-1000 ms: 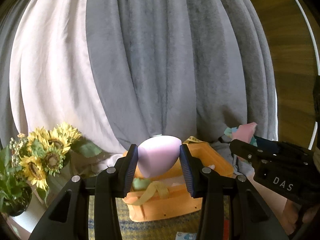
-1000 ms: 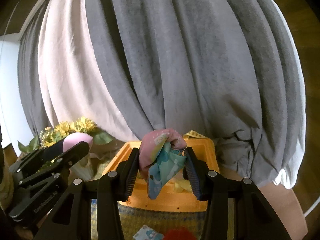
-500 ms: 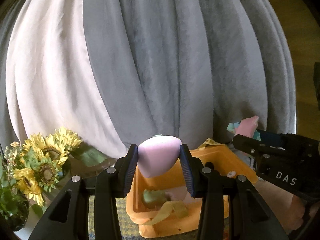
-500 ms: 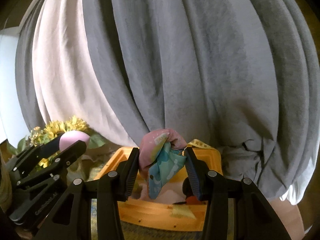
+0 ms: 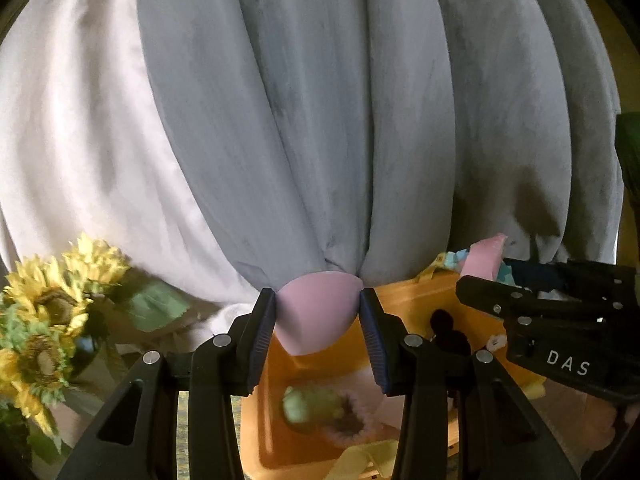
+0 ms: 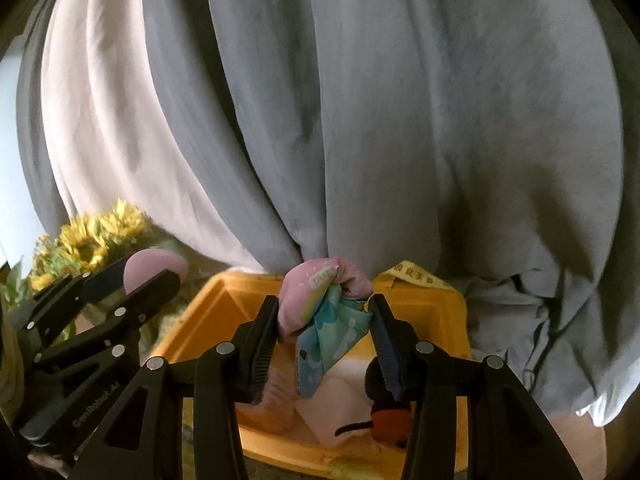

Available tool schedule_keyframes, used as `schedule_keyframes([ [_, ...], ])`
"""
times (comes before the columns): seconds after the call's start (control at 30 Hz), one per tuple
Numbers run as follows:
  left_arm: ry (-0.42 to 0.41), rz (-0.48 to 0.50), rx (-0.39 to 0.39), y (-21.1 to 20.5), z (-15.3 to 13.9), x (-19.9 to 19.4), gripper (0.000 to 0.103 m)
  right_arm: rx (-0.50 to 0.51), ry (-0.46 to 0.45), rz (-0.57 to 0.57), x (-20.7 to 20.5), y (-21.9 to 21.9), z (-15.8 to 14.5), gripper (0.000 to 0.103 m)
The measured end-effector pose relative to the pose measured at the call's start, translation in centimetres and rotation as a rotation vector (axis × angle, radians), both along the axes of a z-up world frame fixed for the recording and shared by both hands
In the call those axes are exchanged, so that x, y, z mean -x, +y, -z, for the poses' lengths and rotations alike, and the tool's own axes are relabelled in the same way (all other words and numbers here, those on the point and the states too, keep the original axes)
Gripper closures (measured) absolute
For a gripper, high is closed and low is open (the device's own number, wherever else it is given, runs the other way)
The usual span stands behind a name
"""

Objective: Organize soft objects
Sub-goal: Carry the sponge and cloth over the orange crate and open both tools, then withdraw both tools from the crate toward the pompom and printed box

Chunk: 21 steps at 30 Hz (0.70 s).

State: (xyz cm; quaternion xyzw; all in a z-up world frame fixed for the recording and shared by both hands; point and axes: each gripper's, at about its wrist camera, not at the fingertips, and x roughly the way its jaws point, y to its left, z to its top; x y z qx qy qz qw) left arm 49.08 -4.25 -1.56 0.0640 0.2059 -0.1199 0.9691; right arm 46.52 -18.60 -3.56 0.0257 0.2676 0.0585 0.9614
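My left gripper (image 5: pixel 318 334) is shut on a pale purple foam ball (image 5: pixel 316 312) and holds it above the near left part of an orange bin (image 5: pixel 276 420). My right gripper (image 6: pixel 326 338) is shut on a pink and teal patterned cloth (image 6: pixel 328 320) above the same orange bin (image 6: pixel 420 300). Soft things lie in the bin: a green plush (image 5: pixel 316 404), pink fabric (image 6: pixel 340 412) and a black and orange toy (image 6: pixel 388 416). The right gripper (image 5: pixel 560 320) shows at the right of the left wrist view; the left gripper (image 6: pixel 100 308) shows at the left of the right wrist view.
Grey curtains (image 5: pixel 340 120) and a white curtain (image 5: pixel 80 140) hang right behind the bin. A bunch of sunflowers (image 5: pixel 52 312) stands to the left of the bin. A yellow tape with print (image 6: pixel 416 272) hangs over the bin's far rim.
Both grippers have moved forward and over the orange bin with their loads; the bin now sits closer and lower in both views, its inside showing.
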Motion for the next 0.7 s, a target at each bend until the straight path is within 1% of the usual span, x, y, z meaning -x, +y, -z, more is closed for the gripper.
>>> schedule_keyframes([
  [0.27, 0.113, 0.045, -0.054, -1.1, 2.6, -3.5, 0.061, 0.019, 0.131, -0.026, -4.0, -0.6, 2.4, 0.057],
  [0.43, 0.179, 0.064, -0.082, -1.7, 3.8, -5.2, 0.061, 0.009, 0.216, -0.038, -5.5, -1.2, 3.9, 0.057],
  [0.57, 0.215, 0.078, -0.103, -1.9, 4.5, -5.9, 0.059, 0.016, 0.255, -0.04, -6.1, -1.2, 4.8, 0.056],
  [0.63, 0.238, 0.085, -0.105, -2.0, 4.9, -6.3, 0.058, 0.022, 0.27, -0.033, -6.5, -1.3, 5.1, 0.054],
  [0.7, 0.259, 0.084, -0.107, -2.1, 5.2, -6.5, 0.051, 0.018, 0.285, -0.024, -6.8, -1.5, 5.4, 0.05],
])
